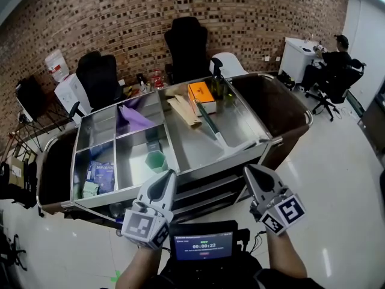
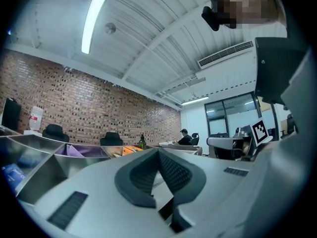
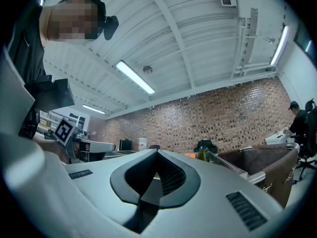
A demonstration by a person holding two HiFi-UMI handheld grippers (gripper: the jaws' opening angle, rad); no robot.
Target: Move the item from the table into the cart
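Evidently idle: left hand-held gripper and right hand-held gripper both pressed together, empty, before the cart. Orange box lies inside it; probably stiff, light. Grip across narrow sides.

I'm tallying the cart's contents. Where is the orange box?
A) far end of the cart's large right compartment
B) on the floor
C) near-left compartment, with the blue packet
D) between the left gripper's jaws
A: the orange box lies at the far end of the cart's large right compartment, beside the dark bottle.
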